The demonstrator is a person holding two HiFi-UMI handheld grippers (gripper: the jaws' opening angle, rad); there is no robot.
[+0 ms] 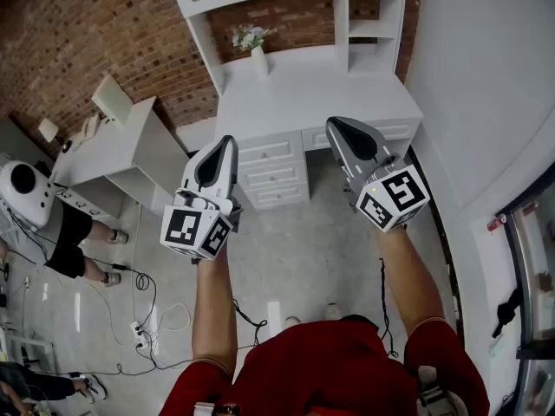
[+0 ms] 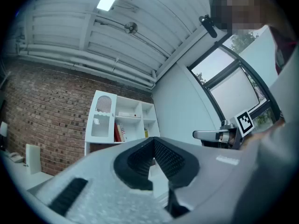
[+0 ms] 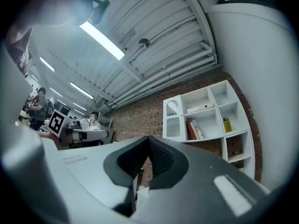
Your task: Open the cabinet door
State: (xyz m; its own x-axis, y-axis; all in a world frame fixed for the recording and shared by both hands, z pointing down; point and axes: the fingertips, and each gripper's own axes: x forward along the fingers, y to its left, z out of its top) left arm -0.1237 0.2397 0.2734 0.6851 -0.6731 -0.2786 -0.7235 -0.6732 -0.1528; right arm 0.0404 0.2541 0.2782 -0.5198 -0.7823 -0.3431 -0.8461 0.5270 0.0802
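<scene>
A white desk (image 1: pixel 303 102) is set against a rough red brick wall (image 1: pixel 104 33), over a glossy grey floor (image 1: pixel 286 258). White open shelving (image 1: pixel 341 16) is stood on the desk's back edge. At its upper left, the ribbed, arch-topped cabinet door (image 3: pixel 173 122) is seen closed. Before the desk, the left gripper (image 1: pixel 229 143) and right gripper (image 1: pixel 335 125) are held, their textured black jaws clenched on nothing.

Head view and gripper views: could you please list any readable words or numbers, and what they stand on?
None readable.
The left gripper cube and right gripper cube: square patterns only, no letters.
The book spines on the shelf: too small to read.
</scene>
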